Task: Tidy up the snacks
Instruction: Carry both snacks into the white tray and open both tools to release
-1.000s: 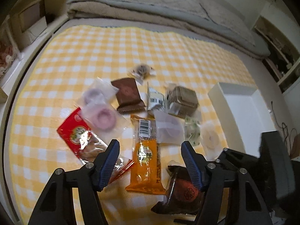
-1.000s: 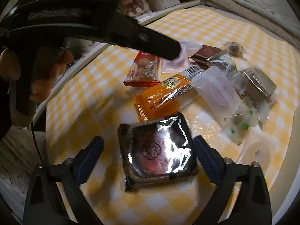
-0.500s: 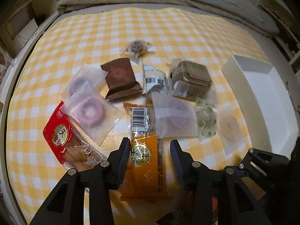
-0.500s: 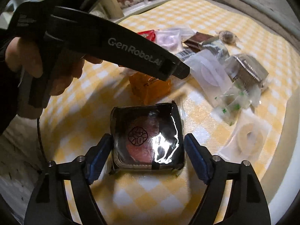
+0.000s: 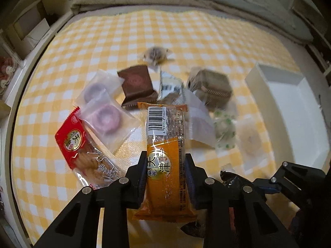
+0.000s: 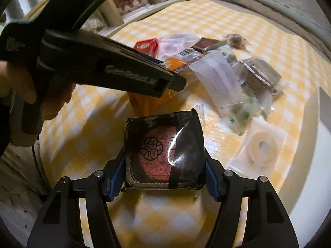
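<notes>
— Where was the orange snack bar when we looked?

— We saw it lying lengthwise on the yellow checked cloth, barcode end away from us. Our left gripper was pinched on its near half, one pad against each long edge of the wrapper.

— And the black square pastry pack?

— In the right wrist view it sat between the fingers of our right gripper, both blue pads pressed to its sides. It was at the near edge of the cloth, just in front of the orange bar. Whether it was lifted off the cloth we could not tell.

— What lay around them?

— Left of the orange bar we had the red cracker packet, with two clear packets of purple ring cakes overlapping above it. Behind the bar lay a brown square packet, a silvery packet with a barcode and a dark boxed cake, blurred. To the right a frosted white packet touched the bar, then a green-speckled clear packet and a pale ring cake packet.

— And the tray?

— The white tray stood at the cloth's right edge, well apart from both held snacks. A small twisted candy lay alone, farthest back.
</notes>
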`<move>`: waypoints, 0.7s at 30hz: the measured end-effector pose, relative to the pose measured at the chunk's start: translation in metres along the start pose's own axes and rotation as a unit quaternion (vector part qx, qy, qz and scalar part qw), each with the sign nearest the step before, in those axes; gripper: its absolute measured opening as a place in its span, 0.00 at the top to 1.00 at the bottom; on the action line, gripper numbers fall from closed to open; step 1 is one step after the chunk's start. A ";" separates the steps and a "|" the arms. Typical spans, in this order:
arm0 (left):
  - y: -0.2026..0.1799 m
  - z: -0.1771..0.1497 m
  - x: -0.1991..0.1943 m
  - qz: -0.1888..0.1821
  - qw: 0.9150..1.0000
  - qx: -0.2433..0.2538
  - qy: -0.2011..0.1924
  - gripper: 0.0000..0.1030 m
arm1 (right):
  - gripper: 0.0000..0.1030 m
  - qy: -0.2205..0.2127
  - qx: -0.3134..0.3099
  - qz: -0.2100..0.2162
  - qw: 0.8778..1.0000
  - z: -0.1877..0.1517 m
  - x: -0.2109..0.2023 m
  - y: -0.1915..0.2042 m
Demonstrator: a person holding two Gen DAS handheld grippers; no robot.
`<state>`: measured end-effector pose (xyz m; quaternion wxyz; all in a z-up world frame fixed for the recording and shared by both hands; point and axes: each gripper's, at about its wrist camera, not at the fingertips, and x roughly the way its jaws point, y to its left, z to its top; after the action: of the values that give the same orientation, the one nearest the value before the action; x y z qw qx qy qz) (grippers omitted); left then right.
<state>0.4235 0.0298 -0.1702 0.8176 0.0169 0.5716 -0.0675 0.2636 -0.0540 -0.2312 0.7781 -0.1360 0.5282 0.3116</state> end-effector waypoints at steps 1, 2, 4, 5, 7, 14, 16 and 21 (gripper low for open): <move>-0.001 0.000 -0.008 -0.004 1.000 -0.003 -0.008 0.68 | 0.36 -0.005 0.000 -0.003 1.000 0.001 -0.007 0.002; -0.001 -0.001 -0.014 -0.008 1.000 -0.005 -0.015 0.68 | 0.36 -0.009 -0.001 -0.004 1.000 0.002 -0.010 0.001; 0.000 -0.004 -0.032 -0.019 0.999 -0.013 -0.032 0.68 | 0.36 -0.018 -0.002 -0.009 1.000 0.002 -0.023 0.005; 0.000 -0.006 -0.039 -0.024 0.999 -0.016 -0.040 0.68 | 0.36 -0.023 -0.002 -0.012 1.000 0.002 -0.030 0.007; 0.001 -0.010 -0.056 -0.035 0.998 -0.023 -0.056 0.68 | 0.36 -0.032 -0.003 -0.017 0.999 0.001 -0.046 0.011; 0.009 -0.033 -0.117 -0.064 0.990 -0.045 -0.117 0.69 | 0.36 -0.051 -0.011 -0.045 0.998 0.000 -0.081 0.016; 0.012 -0.039 -0.131 -0.071 0.988 -0.052 -0.130 0.69 | 0.36 -0.054 -0.014 -0.057 0.997 0.001 -0.088 0.017; 0.014 -0.051 -0.163 -0.081 0.980 -0.064 -0.169 0.69 | 0.36 -0.068 -0.003 -0.078 0.995 -0.001 -0.110 0.014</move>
<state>0.3227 0.0642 -0.0354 0.8934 -0.0934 0.4281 -0.0989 0.2266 -0.0816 -0.1306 0.8338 -0.1578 0.4608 0.2599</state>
